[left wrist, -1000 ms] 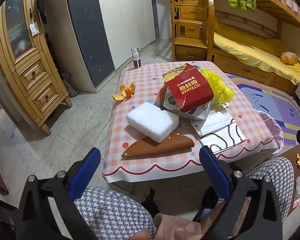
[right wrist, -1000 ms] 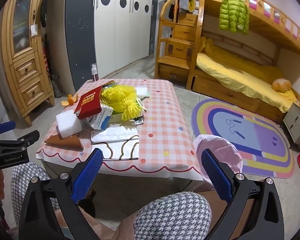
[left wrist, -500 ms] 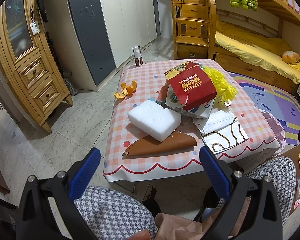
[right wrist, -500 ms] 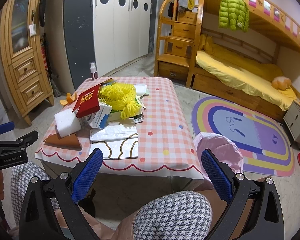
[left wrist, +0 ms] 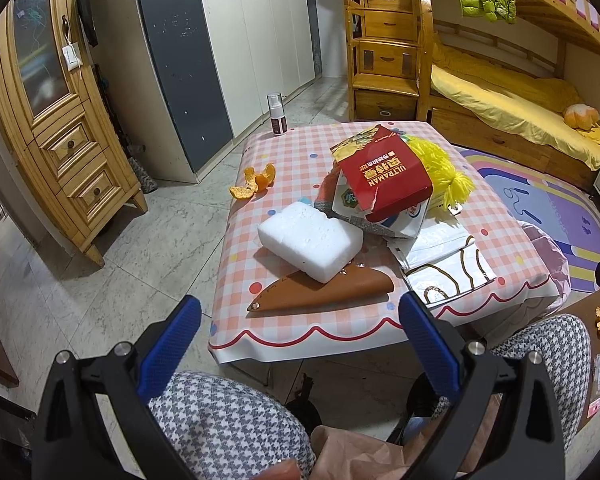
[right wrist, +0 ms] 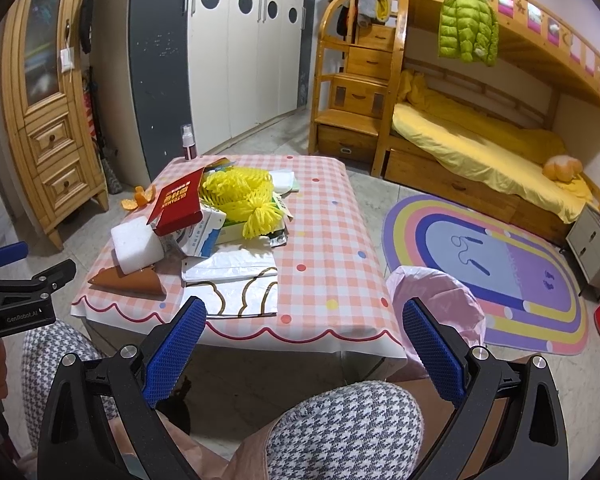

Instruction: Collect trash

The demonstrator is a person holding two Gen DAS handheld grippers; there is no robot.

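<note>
**Trash untouched, both tools ready**

Left wrist view: the left tool [left wrist: 300, 316] hangs released and empty before the tabletop [left wrist: 300, 148]. The foam block [left wrist: 310, 240], just beyond, looks the likeliest first reach.

Right wrist view: the right tool [right wrist: 300, 320] is spread, empty. The pink bag [right wrist: 436, 300] sits beside the tabletop, right of the foam block; collecting hasn't started.

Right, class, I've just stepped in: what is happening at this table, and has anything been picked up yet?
A seated person holds a gripper in each hand, both open and empty. The left gripper and right gripper hover short of the table. Nothing is picked up: the foam block, red box, yellow netting and orange peels lie on it. A pink bag sits beside it.
</note>
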